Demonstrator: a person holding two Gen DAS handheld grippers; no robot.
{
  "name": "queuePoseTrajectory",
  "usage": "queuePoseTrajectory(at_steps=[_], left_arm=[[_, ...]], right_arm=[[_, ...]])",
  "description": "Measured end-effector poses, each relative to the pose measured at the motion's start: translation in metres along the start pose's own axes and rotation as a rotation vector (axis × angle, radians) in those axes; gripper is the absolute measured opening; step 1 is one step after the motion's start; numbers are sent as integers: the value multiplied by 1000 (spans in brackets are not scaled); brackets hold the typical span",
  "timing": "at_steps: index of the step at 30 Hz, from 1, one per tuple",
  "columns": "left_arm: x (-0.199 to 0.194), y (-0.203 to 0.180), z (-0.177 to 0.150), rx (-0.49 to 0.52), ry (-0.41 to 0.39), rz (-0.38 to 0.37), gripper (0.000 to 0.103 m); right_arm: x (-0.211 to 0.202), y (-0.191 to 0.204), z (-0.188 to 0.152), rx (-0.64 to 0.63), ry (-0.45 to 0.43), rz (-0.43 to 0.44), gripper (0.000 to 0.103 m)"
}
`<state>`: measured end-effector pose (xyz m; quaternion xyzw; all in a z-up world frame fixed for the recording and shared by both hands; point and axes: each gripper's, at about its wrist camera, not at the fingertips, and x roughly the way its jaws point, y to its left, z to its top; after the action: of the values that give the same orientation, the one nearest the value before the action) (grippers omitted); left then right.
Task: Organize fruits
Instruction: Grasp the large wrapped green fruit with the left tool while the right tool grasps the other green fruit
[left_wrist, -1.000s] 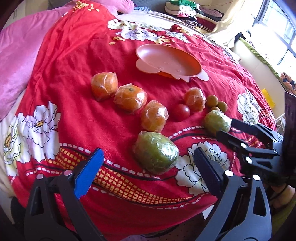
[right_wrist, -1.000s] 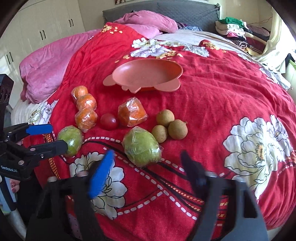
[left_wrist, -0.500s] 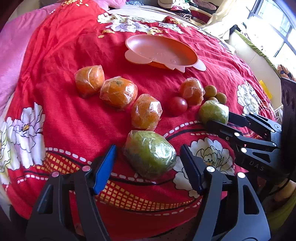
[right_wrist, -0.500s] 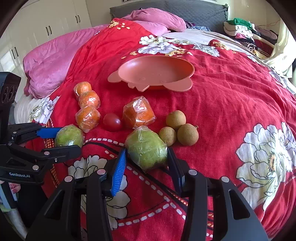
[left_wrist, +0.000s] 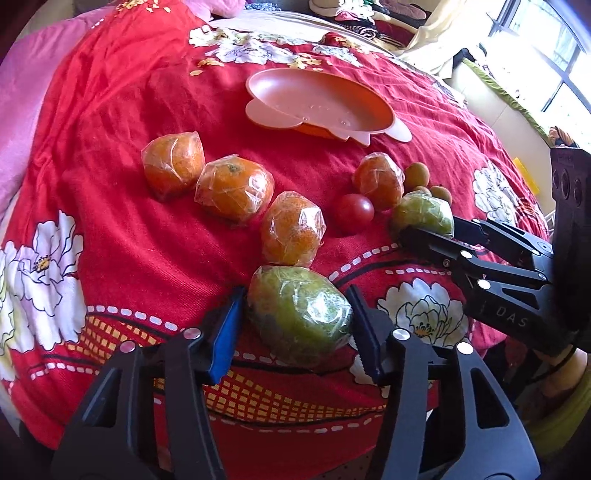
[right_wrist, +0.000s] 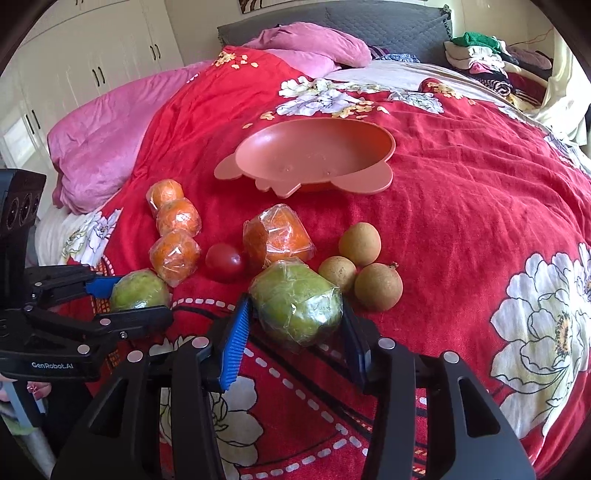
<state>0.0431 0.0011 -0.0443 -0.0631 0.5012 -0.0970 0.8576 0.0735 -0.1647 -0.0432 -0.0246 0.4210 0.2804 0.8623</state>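
Left wrist view: your left claw has just been closing and is pinching a wrapped green fruit on the near bed. Your right claw is gripping another green fruit. The wrap is probably making them slippery, so keep gripping their widest middles.

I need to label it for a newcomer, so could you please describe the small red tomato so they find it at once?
Start at the pink plastic dish on the red floral bedspread and come toward the camera. The small red tomato lies between two plastic-wrapped oranges. It alone is smooth, glossy red and unwrapped.
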Motion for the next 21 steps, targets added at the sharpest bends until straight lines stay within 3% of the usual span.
queuePoseTrajectory(at_steps=[11, 21], left_arm=[[-26, 1, 4, -12, -36, -45, 42], [-38, 3, 30, -21, -72, -66, 42]], right_arm=[[-36, -5, 3, 27, -62, 19, 44], [-40, -14, 24, 21, -92, 3, 44]])
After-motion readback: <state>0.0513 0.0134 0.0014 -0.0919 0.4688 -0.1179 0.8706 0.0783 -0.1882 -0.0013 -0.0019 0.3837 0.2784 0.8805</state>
